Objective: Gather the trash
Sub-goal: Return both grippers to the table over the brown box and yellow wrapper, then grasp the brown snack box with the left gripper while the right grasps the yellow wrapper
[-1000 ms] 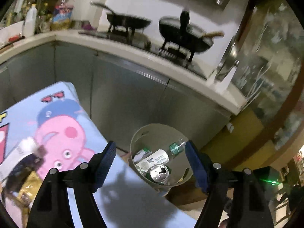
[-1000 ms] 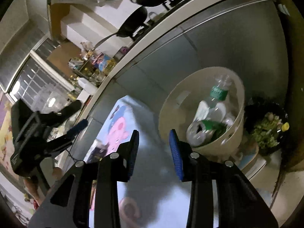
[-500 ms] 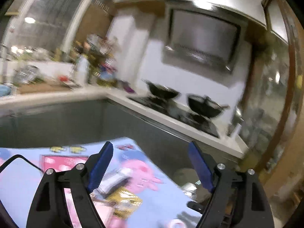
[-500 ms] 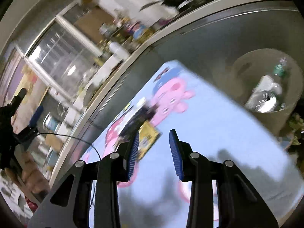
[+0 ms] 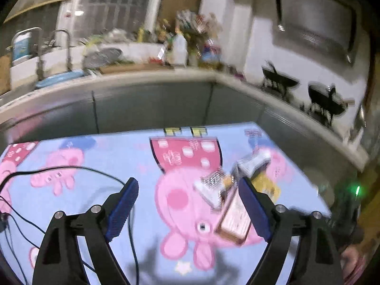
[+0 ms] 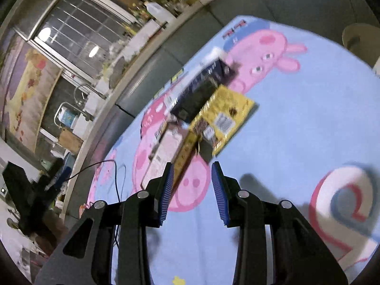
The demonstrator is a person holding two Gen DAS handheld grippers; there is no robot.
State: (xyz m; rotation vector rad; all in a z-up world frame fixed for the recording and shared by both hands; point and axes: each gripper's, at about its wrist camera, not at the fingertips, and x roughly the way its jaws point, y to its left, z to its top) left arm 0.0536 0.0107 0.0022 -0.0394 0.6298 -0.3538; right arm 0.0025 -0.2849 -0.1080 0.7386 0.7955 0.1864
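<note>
A heap of trash lies on a blue cartoon-pig tablecloth [image 6: 296, 118]: a yellow packet [image 6: 225, 116], a dark wrapper [image 6: 201, 87] and a pale pink box [image 6: 163, 152]. In the left wrist view the pink box [image 5: 234, 218] lies just inside the right finger, with a silvery wrapper [image 5: 209, 185] and the yellow packet [image 5: 263, 182] behind. My left gripper [image 5: 187, 207] is wide open and empty above the cloth. My right gripper [image 6: 192, 187] is partly open and empty, just in front of the heap. The beige trash bin [image 6: 361, 35] shows at the far right.
A black cable [image 5: 71, 168] runs over the cloth's left part. A grey counter [image 5: 142, 99] with a sink, bottles and a stove with two pans [image 5: 325, 99] wraps behind the table. The other gripper [image 6: 30, 190] is visible at the left in the right wrist view.
Both grippers have swung away from the trash bin to the table and now face the heap of wrappers. Both stay empty; the jaw gaps look unchanged.
</note>
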